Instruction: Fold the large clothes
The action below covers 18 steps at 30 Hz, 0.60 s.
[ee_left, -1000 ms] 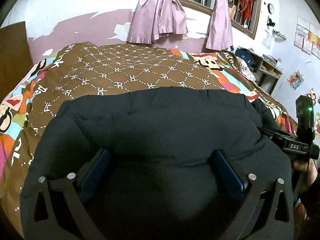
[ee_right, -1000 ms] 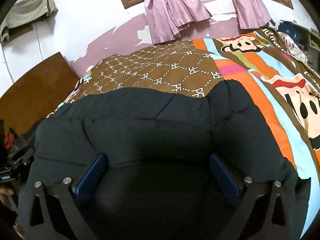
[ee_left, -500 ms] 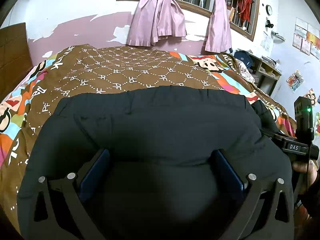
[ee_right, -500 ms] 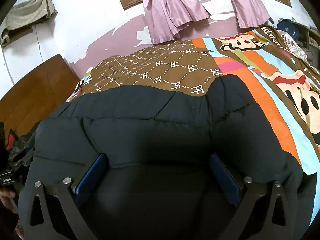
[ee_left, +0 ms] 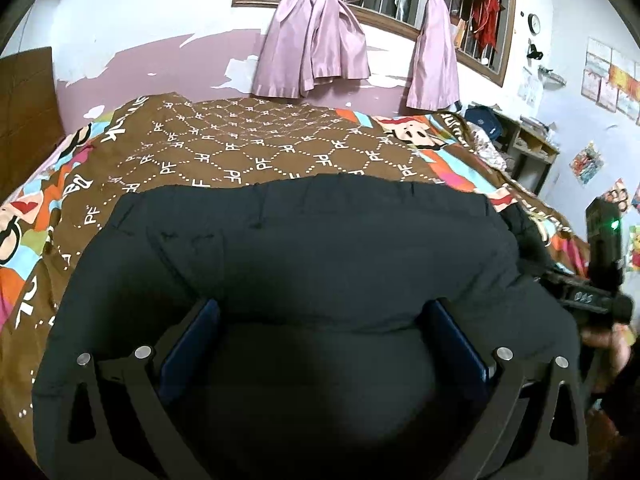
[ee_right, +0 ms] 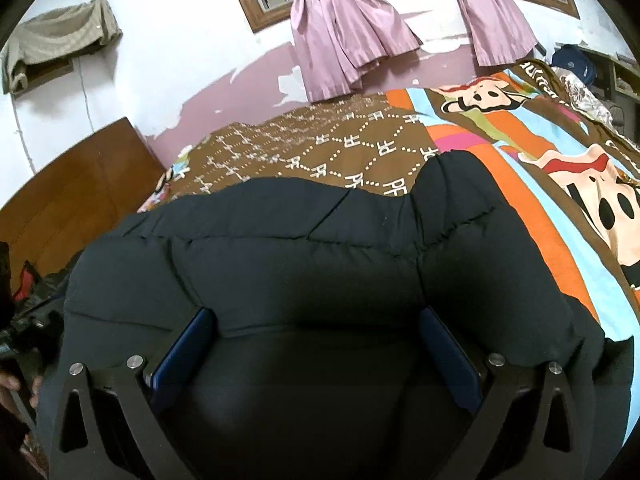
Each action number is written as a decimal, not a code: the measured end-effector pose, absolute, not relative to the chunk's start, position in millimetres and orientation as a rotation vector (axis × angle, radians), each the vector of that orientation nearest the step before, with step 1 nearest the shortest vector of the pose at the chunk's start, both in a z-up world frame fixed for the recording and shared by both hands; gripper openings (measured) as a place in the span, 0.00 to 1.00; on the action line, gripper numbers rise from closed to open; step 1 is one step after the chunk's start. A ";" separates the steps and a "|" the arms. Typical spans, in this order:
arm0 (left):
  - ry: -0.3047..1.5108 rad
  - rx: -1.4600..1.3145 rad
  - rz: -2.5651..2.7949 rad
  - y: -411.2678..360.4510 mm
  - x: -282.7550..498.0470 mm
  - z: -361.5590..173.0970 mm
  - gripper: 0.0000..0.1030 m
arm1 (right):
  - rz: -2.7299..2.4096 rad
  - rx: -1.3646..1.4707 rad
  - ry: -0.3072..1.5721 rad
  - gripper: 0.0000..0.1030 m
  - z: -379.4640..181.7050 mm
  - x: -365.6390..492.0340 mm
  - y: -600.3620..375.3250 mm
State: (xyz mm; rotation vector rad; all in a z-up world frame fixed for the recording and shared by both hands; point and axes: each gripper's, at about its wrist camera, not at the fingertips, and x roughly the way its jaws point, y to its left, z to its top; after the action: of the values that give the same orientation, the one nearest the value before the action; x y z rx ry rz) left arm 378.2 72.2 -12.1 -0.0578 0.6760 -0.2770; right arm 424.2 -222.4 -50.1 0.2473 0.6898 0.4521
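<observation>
Black jacket (ee_left: 320, 248) on bed (ee_left: 248, 152), both tools wide.

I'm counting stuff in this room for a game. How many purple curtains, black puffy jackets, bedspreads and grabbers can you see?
Purple curtains: 2
Black puffy jacket: 1
Cartoon bedspread: 1
Grabbers: 2, left gripper and right gripper
Total: 6

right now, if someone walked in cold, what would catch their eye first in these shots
A bulky black padded jacket fills the foreground of both views, bulging between the wide-spread fingers of the left gripper and the right gripper. Behind it spreads a loud brown bedspread with cartoon monkey faces and bright stripes. Above hang knotted pink curtains at a barred window.
</observation>
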 end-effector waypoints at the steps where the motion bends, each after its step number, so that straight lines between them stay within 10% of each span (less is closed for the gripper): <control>1: 0.688 -0.075 -0.287 76.3 373.8 -6.1 0.99 | 0.456 0.251 0.689 1.00 -46.9 418.8 -226.4; 18: 0.900 -0.618 -0.358 251.8 279.7 -3.2 0.99 | 0.232 0.440 0.854 1.00 -52.7 339.6 -364.0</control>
State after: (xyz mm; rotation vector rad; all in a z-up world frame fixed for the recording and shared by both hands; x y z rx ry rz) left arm 279.7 251.8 -3.2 -0.6181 0.9001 -0.3583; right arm 339.6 -364.0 -52.7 0.4396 0.8543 0.2315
